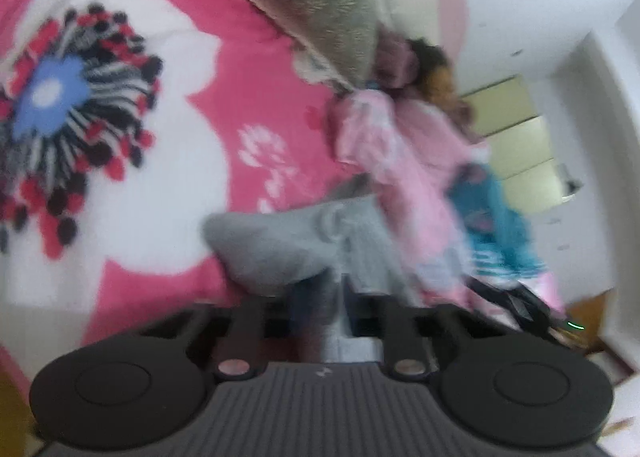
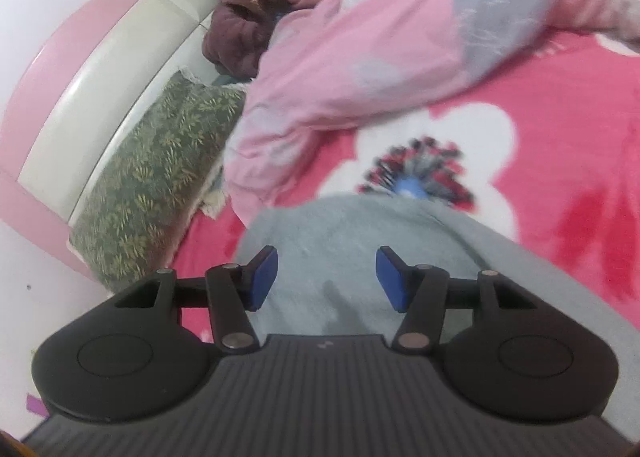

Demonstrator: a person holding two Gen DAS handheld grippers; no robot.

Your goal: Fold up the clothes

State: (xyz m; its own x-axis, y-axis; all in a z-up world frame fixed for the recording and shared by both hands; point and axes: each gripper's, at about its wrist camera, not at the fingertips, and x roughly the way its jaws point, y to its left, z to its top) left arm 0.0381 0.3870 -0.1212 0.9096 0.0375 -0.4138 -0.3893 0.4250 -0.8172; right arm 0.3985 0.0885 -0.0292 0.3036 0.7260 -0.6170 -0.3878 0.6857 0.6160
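My left gripper (image 1: 338,297) has its fingers pinched tight on a fold of the grey garment (image 1: 280,245). My right gripper (image 2: 326,277) hangs with its blue fingers (image 2: 264,277) parted over the same grey garment (image 2: 340,241), gripping nothing. The garment lies on the pink floral bed cover (image 2: 560,129); beyond sit a pink quilt (image 2: 360,57) and a green leafy pillow (image 2: 156,177)

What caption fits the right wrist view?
Right hand-held gripper open above grey garment on pink floral bedspread.
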